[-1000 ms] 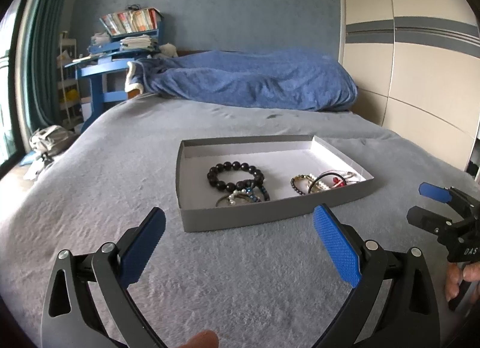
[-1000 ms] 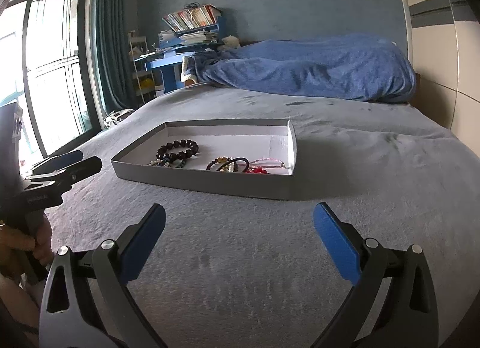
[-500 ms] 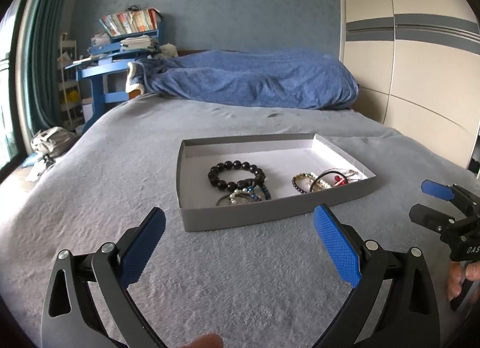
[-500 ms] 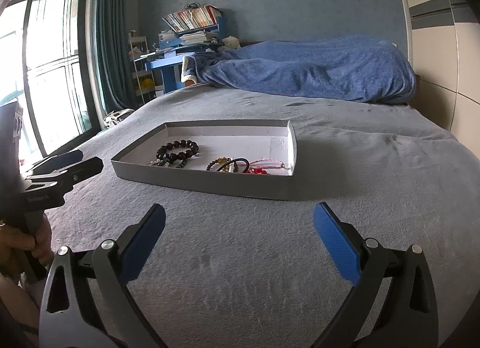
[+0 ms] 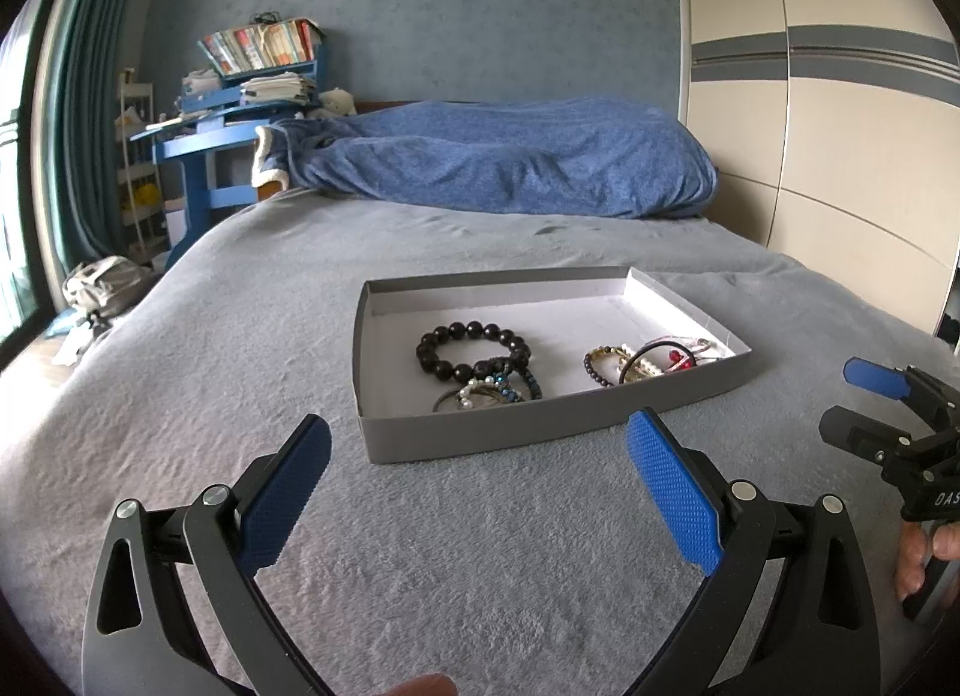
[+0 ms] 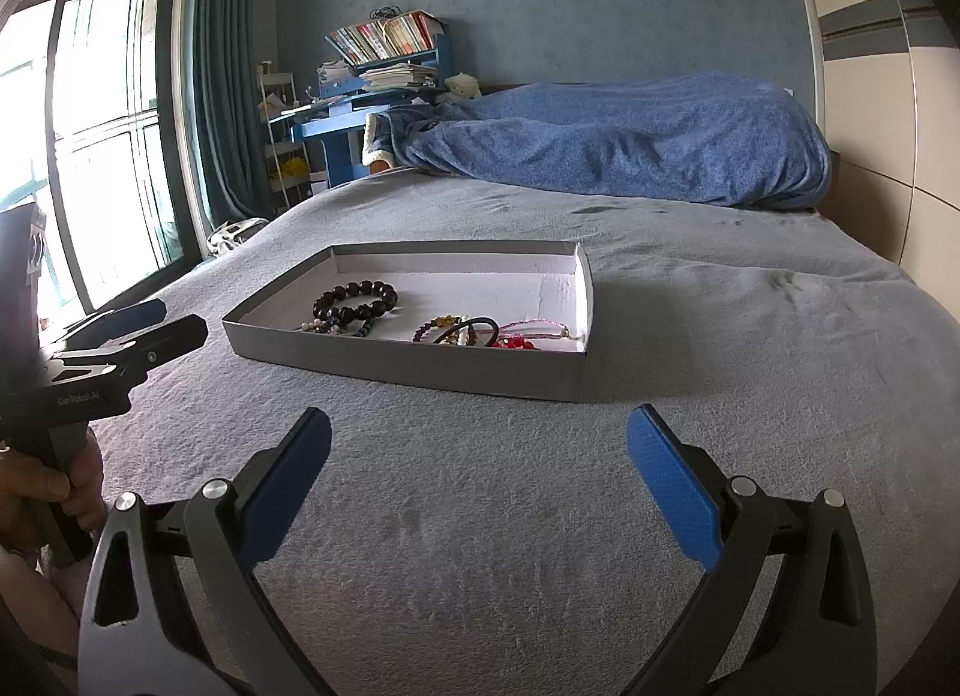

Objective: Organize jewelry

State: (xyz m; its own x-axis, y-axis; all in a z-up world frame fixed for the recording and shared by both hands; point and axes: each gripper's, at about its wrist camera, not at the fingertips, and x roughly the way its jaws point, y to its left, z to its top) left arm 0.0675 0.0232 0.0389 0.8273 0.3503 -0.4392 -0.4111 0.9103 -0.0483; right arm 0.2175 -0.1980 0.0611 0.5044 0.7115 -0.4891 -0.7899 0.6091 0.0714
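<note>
In the left wrist view, my left gripper (image 5: 477,471) hangs over the soft grey bed cover (image 5: 240,348). Its jaws are wide apart and hold nothing. Just past them sits one flat grey cardboard tray with a white inside (image 5: 480,441). All the jewelry I can see lies inside it, in two little heaps. On the left is one big bracelet of round black beads (image 5: 471,349), and touching it is a small tangle of thin beaded bands (image 5: 492,390). I cannot count those. On the right is a second tangle with a black loop and some red beads (image 5: 651,360). At the far right edge I see my right gripper (image 5: 864,402) and a bit of the hand that holds it (image 5: 921,552).

In the right wrist view, my right gripper (image 6: 477,471) hangs low over the bed too, its jaws wide apart and empty. The one tray (image 6: 420,363) is ahead and a bit left. The black bead bracelet (image 6: 355,303) lies on its left, the red and pink pile (image 6: 510,336) on its right. My left gripper (image 6: 129,330) shows at the left edge.

I think this fits two stages. Either the heaps need sorting, or the pieces have just been gathered into the tray. I count two grippers, one tray, two heaps.
</note>
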